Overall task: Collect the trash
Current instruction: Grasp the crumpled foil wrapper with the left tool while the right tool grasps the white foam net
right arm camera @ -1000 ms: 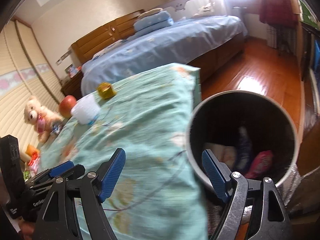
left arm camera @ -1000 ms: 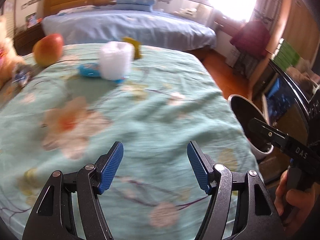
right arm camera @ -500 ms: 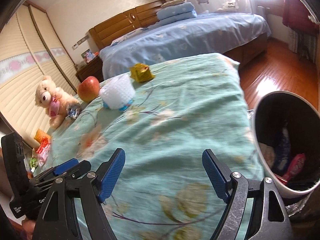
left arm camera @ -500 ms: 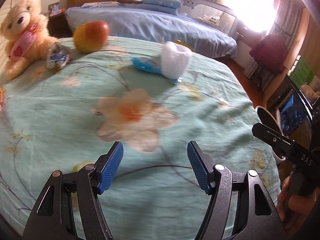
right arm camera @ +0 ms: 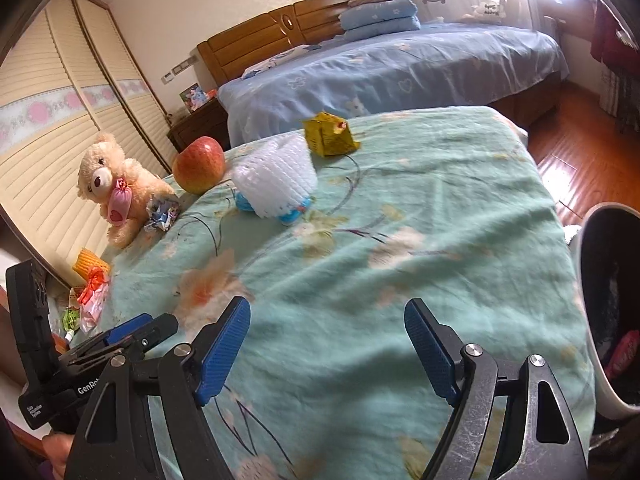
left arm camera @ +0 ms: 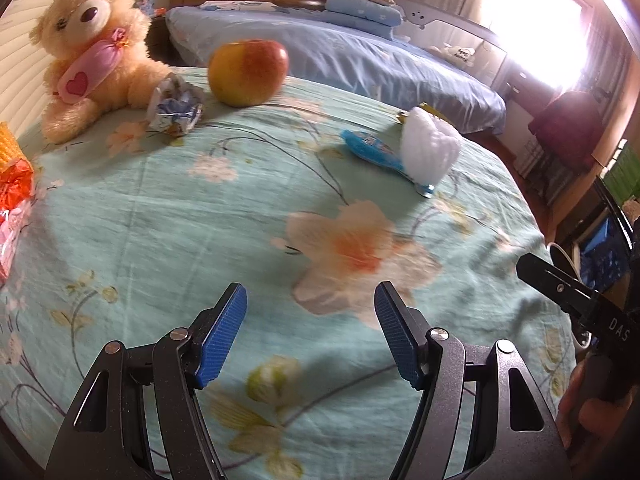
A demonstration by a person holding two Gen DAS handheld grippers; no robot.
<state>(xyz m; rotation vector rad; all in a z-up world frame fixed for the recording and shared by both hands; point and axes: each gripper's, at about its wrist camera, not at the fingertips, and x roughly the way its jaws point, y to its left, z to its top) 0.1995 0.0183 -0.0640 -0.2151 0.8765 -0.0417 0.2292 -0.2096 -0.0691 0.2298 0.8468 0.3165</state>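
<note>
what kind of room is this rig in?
Most likely a home bedroom: a made bed with a wooden headboard and folded blue bedding, plus a teddy bear.

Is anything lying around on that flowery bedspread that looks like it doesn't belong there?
Yes. A crumpled wrapper lies beside the teddy bear, a white foam net sits on a blue packet, and a squashed yellow carton lies further back. The apple looks fine.

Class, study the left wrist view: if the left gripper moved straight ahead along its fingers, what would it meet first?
Probably the teal floral bedspread itself, near the large orange flower print. The open left gripper points between the apple and the white foam net, so neither lies squarely ahead. Depth is uncertain.
</note>
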